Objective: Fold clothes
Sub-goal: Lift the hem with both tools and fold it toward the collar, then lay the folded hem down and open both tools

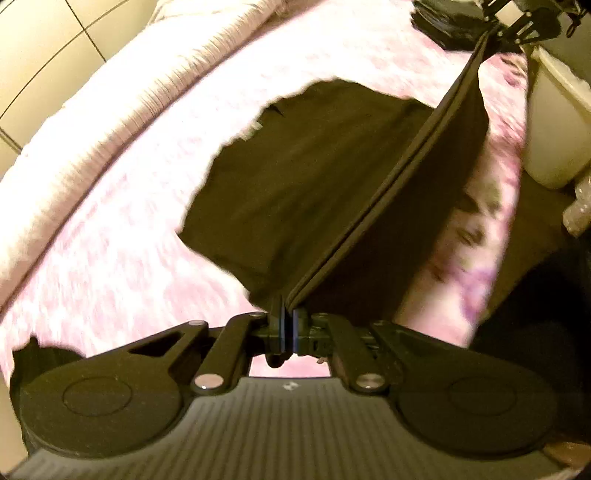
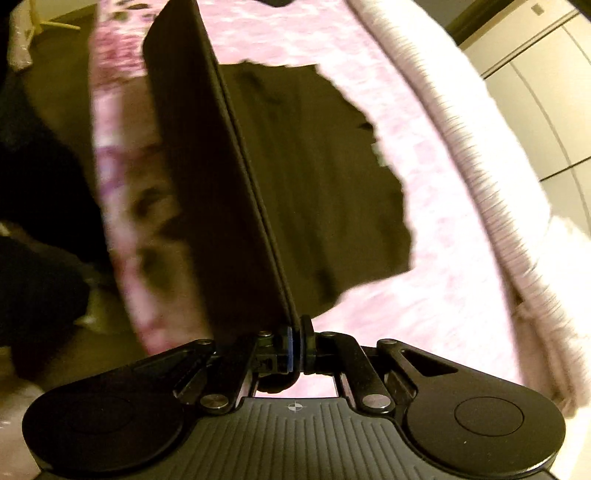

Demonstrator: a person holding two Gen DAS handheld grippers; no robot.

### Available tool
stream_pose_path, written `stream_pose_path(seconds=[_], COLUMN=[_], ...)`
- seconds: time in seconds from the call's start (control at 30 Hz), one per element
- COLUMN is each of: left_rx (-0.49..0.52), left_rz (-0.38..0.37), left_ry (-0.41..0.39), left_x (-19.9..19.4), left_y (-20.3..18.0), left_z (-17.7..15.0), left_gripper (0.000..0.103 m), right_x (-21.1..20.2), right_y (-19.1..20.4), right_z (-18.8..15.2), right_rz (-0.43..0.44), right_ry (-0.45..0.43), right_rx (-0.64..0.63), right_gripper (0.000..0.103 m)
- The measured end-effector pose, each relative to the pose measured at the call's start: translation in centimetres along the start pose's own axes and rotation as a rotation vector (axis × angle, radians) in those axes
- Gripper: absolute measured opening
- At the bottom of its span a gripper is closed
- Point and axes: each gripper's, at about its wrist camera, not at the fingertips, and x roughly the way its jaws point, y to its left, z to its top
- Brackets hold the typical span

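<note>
**Dark garment stretched taut between two grippers over a pink bed**

Left side: the left gripper (image 1: 288,325) has its fingers pressed together on one corner of a dark garment (image 1: 295,184). The pinched hem (image 1: 388,192) runs away from it as a straight, tight line, a doubled edge with a narrow seam showing. That tension looks deliberate: held at both ends, the edge stays straight, so a fold line would come out clean.

Middle: the rest of the garment lies spread on the bedspread (image 1: 110,240), while the lifted part hangs from the hem like a flap. The cloth is matte, dark brown to black and thin, and the edge lying on the bed is irregular. The bedspread is pink, mottled and soft-looking. Beyond it lies a paler, ribbed, fleecy blanket (image 1: 122,99). Both views are motion-blurred.

Right side: the right gripper (image 2: 296,339) also has its fingers closed on the hem, at the opposite corner. It shows small at the top right of the left wrist view (image 1: 517,26). In the right wrist view the hem (image 2: 243,155) rises steeply from the pinch. A pale plastic tub (image 1: 554,122) stands just past the bed edge.

Judgement: a fold is under way, with one edge raised and carried over the part lying flat. Which fold in the sequence this is, the pictures do not settle.
</note>
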Motion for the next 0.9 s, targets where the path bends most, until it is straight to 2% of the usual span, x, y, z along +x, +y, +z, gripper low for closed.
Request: stream_pose_path(seconds=[0.2, 0.4, 0.5, 0.77, 0.9], left_rx=[-0.012, -0.032, -0.066, -0.134, -0.155], left_rz=[-0.053, -0.084, -0.1, -0.081, -0.08], left_ry=[0.001, 0.048, 0.069, 0.137, 0.175], left_x=[7.7, 13.6, 15.8, 21.6, 24.7], left_y=[8.5, 13.8, 16.0, 19.7, 21.2], left_z=[2.3, 3.4, 4.0, 6.8, 7.4], left_gripper=[0.002, 0.002, 0.002, 0.002, 0.002], right_x=[6.5, 12.9, 15.3, 22.6, 26.5], right_y=[-7.2, -13.5, -16.6, -24.2, -27.2], right_z=[3.4, 5.7, 6.1, 6.9, 7.0], right_rz=[0.004, 0.029, 0.049, 0.123, 0.182], right_ry=[0.077, 0.141, 0.146, 0.141, 0.136], right_rx=[0.056, 0.102, 0.114, 0.096, 0.138], right_gripper=[0.001, 0.001, 0.001, 0.001, 0.001])
